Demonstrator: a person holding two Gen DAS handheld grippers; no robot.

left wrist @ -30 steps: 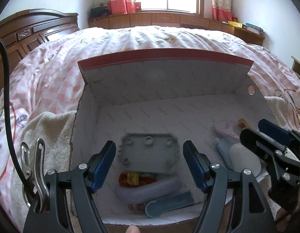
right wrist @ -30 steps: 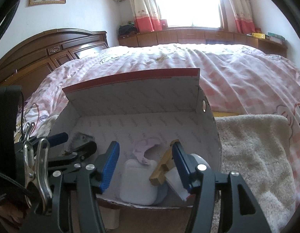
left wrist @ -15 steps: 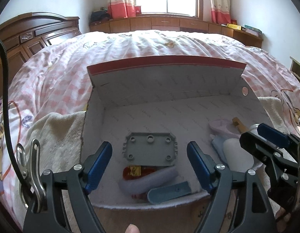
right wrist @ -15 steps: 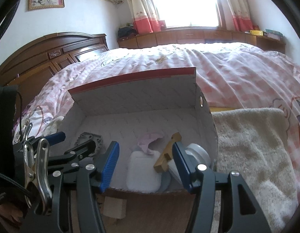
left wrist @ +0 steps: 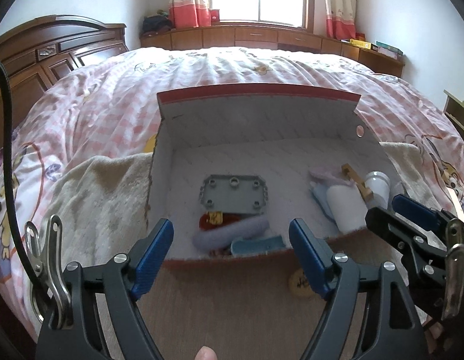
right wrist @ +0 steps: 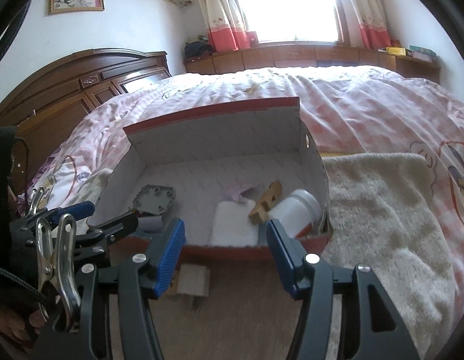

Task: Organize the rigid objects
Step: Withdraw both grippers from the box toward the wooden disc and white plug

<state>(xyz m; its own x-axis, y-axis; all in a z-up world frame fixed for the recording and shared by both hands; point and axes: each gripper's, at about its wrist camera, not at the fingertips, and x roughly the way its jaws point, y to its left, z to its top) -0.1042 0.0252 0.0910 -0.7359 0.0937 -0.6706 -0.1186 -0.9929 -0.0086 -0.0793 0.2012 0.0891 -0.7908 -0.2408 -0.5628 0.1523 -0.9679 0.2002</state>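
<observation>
An open cardboard box (left wrist: 261, 114) (right wrist: 220, 138) lies on the bed. Inside lie a grey studded plate (left wrist: 233, 193) (right wrist: 155, 199), a red packet (left wrist: 211, 219), a lilac roll (left wrist: 232, 234), a blue piece (left wrist: 257, 243), a white pouch (left wrist: 345, 208) (right wrist: 234, 225), a wooden block (left wrist: 356, 180) (right wrist: 266, 207) and a white jar (left wrist: 377, 184) (right wrist: 294, 210). My left gripper (left wrist: 230, 253) is open and empty, just before the box's near wall. My right gripper (right wrist: 226, 253) is open and empty, before the box's right half.
A cream towel (left wrist: 103, 198) (right wrist: 381, 210) lies under and beside the box on the pink checked quilt (left wrist: 246, 66). A wooden cube (right wrist: 193, 280) and a yellow disc (left wrist: 300, 282) lie on the brown surface before the box. A wooden headboard (right wrist: 82, 90) stands left.
Both grippers have drawn back from the box and risen a little. The grey plate, blurred in mid-fall a second ago, now lies still in the box.
</observation>
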